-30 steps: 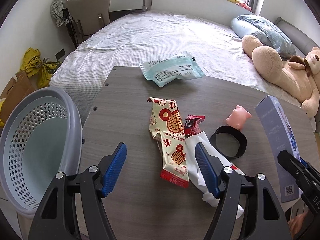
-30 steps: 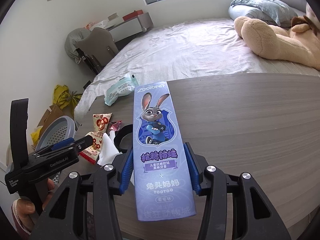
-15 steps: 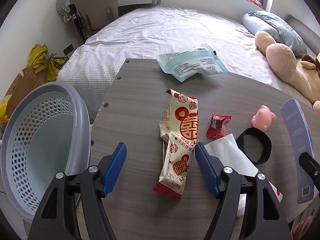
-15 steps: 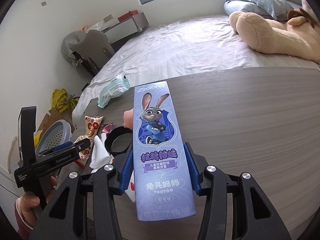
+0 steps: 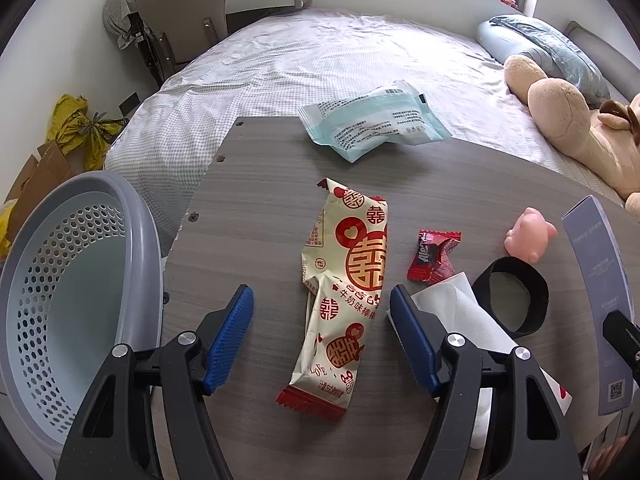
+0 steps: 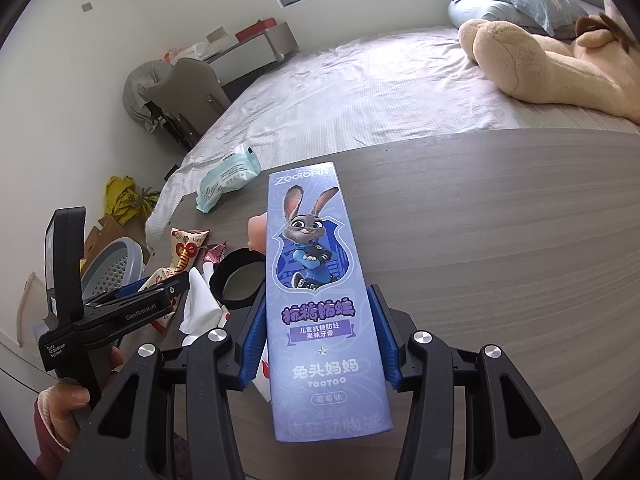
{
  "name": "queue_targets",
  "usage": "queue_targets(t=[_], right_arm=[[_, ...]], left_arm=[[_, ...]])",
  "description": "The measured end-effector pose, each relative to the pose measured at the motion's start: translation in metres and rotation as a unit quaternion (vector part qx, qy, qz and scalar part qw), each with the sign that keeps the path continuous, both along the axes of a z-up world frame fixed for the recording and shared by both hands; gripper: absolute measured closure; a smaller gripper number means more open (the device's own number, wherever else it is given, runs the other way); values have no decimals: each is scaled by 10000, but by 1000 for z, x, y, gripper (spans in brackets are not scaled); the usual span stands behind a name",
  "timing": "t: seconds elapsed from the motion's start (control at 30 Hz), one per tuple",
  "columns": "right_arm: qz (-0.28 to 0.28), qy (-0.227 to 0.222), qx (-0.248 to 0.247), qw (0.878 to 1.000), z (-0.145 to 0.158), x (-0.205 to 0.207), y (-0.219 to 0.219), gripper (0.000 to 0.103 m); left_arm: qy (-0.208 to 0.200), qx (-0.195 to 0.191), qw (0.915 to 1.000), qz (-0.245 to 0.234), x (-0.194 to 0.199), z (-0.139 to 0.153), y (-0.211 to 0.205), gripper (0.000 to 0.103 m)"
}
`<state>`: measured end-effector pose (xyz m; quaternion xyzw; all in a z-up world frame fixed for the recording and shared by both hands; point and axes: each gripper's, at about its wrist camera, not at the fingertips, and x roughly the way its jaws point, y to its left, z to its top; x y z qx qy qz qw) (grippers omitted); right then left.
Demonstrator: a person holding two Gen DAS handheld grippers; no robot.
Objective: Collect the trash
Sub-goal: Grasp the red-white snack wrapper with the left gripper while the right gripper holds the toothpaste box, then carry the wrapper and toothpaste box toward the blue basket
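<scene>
A long cream snack wrapper (image 5: 344, 296) with red hearts and round red signs lies flat on the grey wooden table (image 5: 260, 208). It is crinkled, and its near end has a red zigzag edge. It lies between the two blue pads of the left gripper (image 5: 322, 326), whose jaws stand wide apart and do not touch it.

Just to the right of it sits a small red candy wrapper (image 5: 434, 256), twisted and shiny. Near that is a white tissue (image 5: 460, 312), partly hidden behind the gripper's right finger. A black ring (image 5: 510, 296) and a small pink toy pig (image 5: 530, 236) are further right. At the far edge of the table is a pale blue-green packet (image 5: 376, 120) with small print on it.

The right gripper (image 6: 320, 332) is squeezed onto a tall purple box (image 6: 316, 280) with a cartoon rabbit on the front. Its blue pads press both long sides.

A grey basket (image 5: 72, 304) full of little holes sits by the left edge of the table; it looks empty, but part of it is out of view. Behind the table is a bed (image 5: 340, 60) with a big tan teddy bear (image 5: 580, 128).
</scene>
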<state>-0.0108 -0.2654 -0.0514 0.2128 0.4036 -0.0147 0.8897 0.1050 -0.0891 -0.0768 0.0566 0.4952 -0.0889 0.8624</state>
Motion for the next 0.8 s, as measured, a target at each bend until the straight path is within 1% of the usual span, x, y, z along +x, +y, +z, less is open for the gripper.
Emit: queue_targets(t=[0.13, 0.17, 0.2, 0.23, 0.3, 0.33, 0.43, 0.6, 0.8], right_arm=[[-9, 6, 2, 10000, 0, 0, 0, 57], [-10, 7, -1, 10000, -1, 0, 0, 57], [-13, 6, 0, 10000, -1, 0, 0, 57], [-13, 8, -1, 10000, -1, 0, 0, 57], [-17, 7, 0, 10000, -1, 0, 0, 57], [-20, 8, 2, 10000, -1, 0, 0, 57], [-31, 15, 0, 10000, -2, -1, 1, 57], [-13, 17, -13, 10000, 0, -2, 5, 57], [62, -40, -49, 10000, 7, -6, 10, 57]], left_arm=[[-29, -37, 10000, -4, 2, 0, 0, 35], [-32, -51, 10000, -14, 3, 0, 0, 38], [-29, -61, 10000, -26, 4, 0, 0, 46], [-11, -69, 10000, -43, 5, 0, -1, 50], [-15, -64, 10000, -63, 4, 0, -1, 65], [5, -99, 9999, -89, 4, 0, -1, 68], [32, -248, 9996, -121, 1, 3, 2, 68], [-89, -253, 9996, -82, -12, 13, 7, 68], [-304, -166, 9994, 12, -37, 28, 19, 68]])
